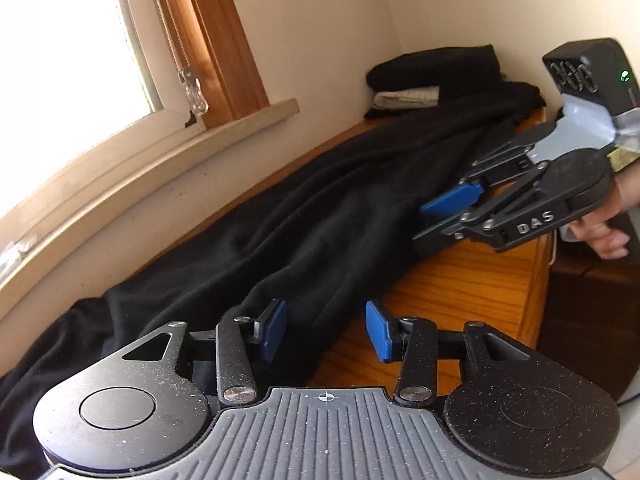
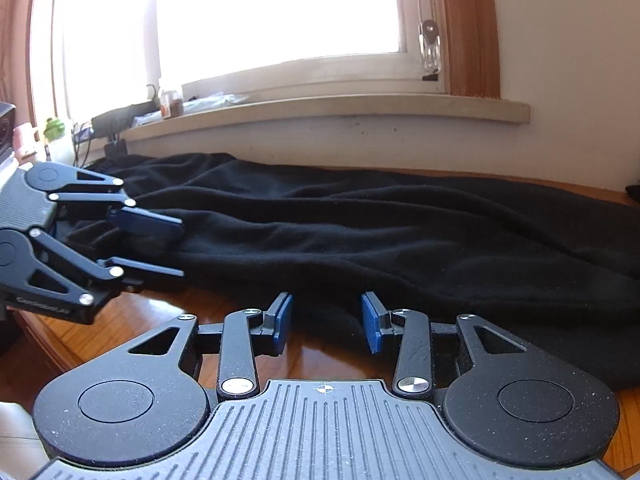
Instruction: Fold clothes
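A long black garment [image 1: 320, 216] lies stretched out in loose wrinkles along a wooden table [image 1: 460, 280], running beside the wall under a window sill [image 1: 160, 156]. Your left gripper [image 1: 326, 330] sits at the near end of the cloth, its two blue pads [image 1: 378, 330] spread well apart with the garment's edge lying between them; the pads do not press on the fabric, so this tool holds nothing. From the right wrist view the same left gripper [image 2: 182, 246] appears at the left side, one finger above the cloth and one below, with a clear gap between them. Your right gripper [image 2: 326, 326] is also spread wide, its pads [image 2: 370, 324] on either side of a fold at the garment's front edge, close to the cloth but not closed on it. In the left wrist view that right gripper [image 1: 418, 222] reaches in from the right, held by your hand [image 1: 604, 236]; its lower finger is dark against the black fabric, so how close it sits to the cloth is hard to judge there. At the far corner of the table a stack of folded clothes [image 1: 432, 80] rests against the wall, black with one pale layer, touching the far end of the garment.
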`<move>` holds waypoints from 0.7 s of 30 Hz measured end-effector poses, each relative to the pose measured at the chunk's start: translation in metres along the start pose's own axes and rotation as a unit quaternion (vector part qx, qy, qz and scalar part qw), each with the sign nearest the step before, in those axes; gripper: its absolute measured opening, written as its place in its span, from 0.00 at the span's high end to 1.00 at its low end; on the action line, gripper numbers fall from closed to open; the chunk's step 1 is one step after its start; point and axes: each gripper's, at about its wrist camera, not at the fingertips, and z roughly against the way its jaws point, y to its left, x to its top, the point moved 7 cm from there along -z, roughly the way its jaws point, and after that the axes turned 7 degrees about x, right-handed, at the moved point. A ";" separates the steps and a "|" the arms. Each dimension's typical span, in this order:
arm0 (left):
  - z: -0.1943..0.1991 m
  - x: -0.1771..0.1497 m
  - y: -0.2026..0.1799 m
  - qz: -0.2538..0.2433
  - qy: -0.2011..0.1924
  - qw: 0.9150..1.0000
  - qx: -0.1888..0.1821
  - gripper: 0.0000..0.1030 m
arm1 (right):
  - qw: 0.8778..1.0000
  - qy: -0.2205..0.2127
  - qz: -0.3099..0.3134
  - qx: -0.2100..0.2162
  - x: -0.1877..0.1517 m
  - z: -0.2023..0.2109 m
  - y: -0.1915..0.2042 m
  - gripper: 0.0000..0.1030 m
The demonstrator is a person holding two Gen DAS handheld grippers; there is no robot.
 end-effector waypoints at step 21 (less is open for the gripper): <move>0.009 0.017 0.049 0.072 -0.017 0.997 -0.024 0.70 | 0.997 0.008 0.077 0.009 0.023 -0.030 0.026 0.59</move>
